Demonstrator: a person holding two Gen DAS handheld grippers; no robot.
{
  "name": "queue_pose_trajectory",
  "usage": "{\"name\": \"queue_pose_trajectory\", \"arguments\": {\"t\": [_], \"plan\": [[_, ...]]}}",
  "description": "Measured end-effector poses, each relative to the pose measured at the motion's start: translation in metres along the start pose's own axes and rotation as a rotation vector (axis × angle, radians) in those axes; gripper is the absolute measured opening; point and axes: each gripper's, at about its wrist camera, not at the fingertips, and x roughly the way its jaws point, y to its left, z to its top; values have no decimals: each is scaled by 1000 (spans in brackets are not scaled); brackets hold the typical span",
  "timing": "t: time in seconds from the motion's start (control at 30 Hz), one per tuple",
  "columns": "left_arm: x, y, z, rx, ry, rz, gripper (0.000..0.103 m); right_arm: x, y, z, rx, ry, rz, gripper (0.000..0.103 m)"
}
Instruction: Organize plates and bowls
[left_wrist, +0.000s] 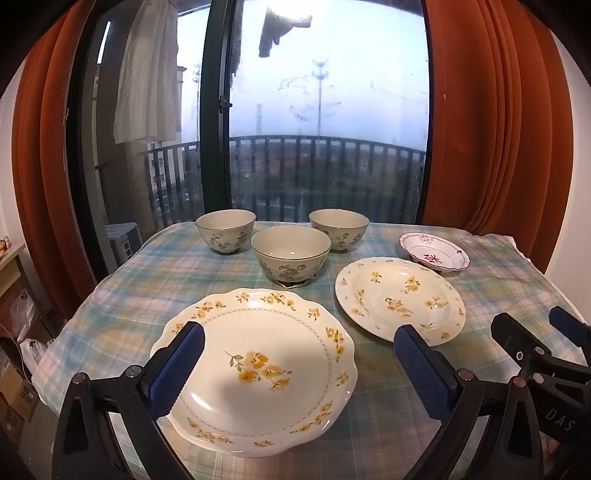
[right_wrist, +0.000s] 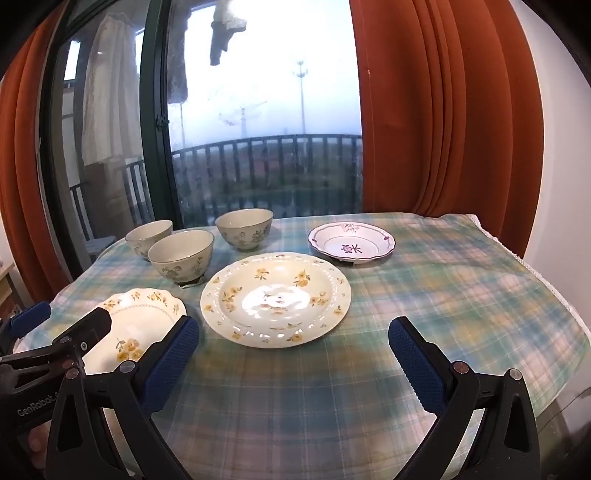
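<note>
Both tools gape wide and hold nothing. The left tool (left_wrist: 299, 354) hovers over the scalloped plate (left_wrist: 258, 369). Beyond that plate stand three bowls (left_wrist: 290, 253); right of it lies the round plate (left_wrist: 399, 299), where the right tool (right_wrist: 293, 345) hangs, with the small dish (left_wrist: 434, 251) farther back.

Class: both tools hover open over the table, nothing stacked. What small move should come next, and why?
Probably lower the left tool onto the scalloped plate directly beneath it and grip its rim: both tools are open and empty, and all plates and bowls sit apart.
</note>
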Motion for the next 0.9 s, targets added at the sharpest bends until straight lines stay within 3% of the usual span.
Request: {"name": "queue_pose_trajectory", "arguments": {"t": [0.9], "plan": [[9, -6, 2, 31, 27, 10, 101, 7, -1, 0, 16, 37, 7, 103]]}}
